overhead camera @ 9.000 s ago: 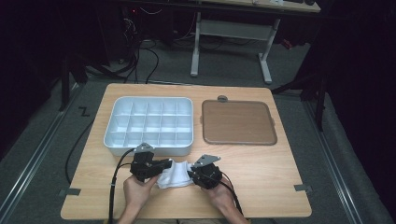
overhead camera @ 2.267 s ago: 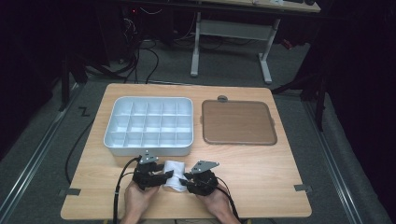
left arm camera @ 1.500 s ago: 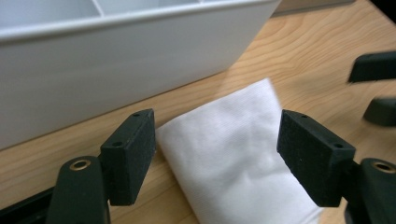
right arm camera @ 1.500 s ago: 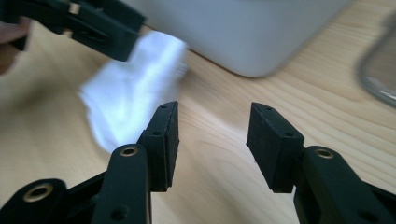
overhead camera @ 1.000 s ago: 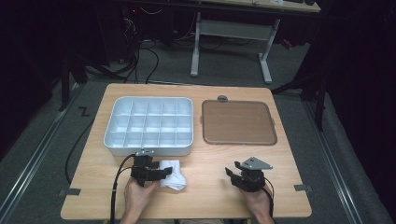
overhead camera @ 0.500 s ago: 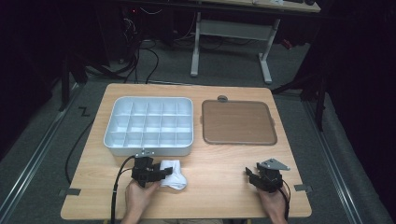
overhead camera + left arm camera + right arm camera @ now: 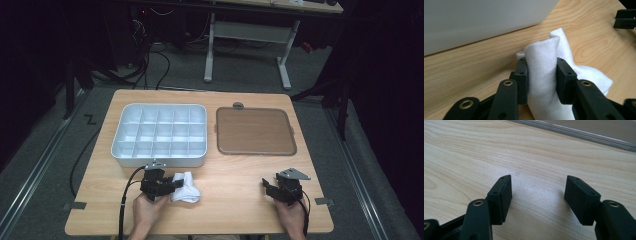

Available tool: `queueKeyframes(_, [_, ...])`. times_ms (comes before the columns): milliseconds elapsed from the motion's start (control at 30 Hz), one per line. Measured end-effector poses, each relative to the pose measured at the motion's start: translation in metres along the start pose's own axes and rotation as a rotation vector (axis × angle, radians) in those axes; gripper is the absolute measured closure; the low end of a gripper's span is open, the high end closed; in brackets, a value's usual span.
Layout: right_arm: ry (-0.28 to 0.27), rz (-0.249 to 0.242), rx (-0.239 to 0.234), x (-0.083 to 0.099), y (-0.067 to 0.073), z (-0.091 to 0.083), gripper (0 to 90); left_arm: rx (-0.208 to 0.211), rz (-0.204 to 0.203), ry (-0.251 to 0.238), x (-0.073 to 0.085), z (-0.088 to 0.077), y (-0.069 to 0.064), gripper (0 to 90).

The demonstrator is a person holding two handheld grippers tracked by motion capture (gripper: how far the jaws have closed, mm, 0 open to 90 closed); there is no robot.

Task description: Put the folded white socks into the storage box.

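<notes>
From the high view, the left tongs (image 7: 167, 184) sit at the near edge of the desk (image 7: 235, 175), their jaws around a bunched white cloth (image 7: 186, 187) that lies just in front of the white divided tray (image 7: 159, 134). A second ago the right tongs (image 7: 272, 189) were already off the cloth; since then they have drifted further right and now rest well apart from it, near the desk's right front corner, below the brown flat tray (image 7: 254, 131). The cloth has kept its place.

In the left gripper view, the left tongs (image 7: 541, 75) pinch an upright fold of the cloth (image 7: 544, 62); both pads press into the fabric, having just closed in on it. The tray's white wall (image 7: 486, 20) runs behind it. The dark shapes at the top right corner are probably the other tongs, though too little shows to be sure.

In the right gripper view, the right tongs (image 7: 537, 191) stand spread wide over bare wood with nothing between them, having just opened further.

I read this as a handover: the cloth is now in the left hand alone, likely ready to be lifted toward the tray's compartments.
</notes>
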State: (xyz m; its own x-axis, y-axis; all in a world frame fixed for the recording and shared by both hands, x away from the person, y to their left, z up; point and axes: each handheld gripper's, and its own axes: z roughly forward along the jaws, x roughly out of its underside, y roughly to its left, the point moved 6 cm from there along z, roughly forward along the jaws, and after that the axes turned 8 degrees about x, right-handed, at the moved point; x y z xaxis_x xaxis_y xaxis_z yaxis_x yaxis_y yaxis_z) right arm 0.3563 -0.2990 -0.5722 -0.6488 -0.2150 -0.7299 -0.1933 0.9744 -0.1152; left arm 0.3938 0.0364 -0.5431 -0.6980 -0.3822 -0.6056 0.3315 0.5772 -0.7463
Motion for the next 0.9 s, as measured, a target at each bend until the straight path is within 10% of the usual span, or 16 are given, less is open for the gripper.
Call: queueKeyframes(900, [0.001,-0.006,-0.005,0.000,0.000,0.000,37.8,0.059,0.058,0.020,-0.012,-0.014,-0.023,72.8])
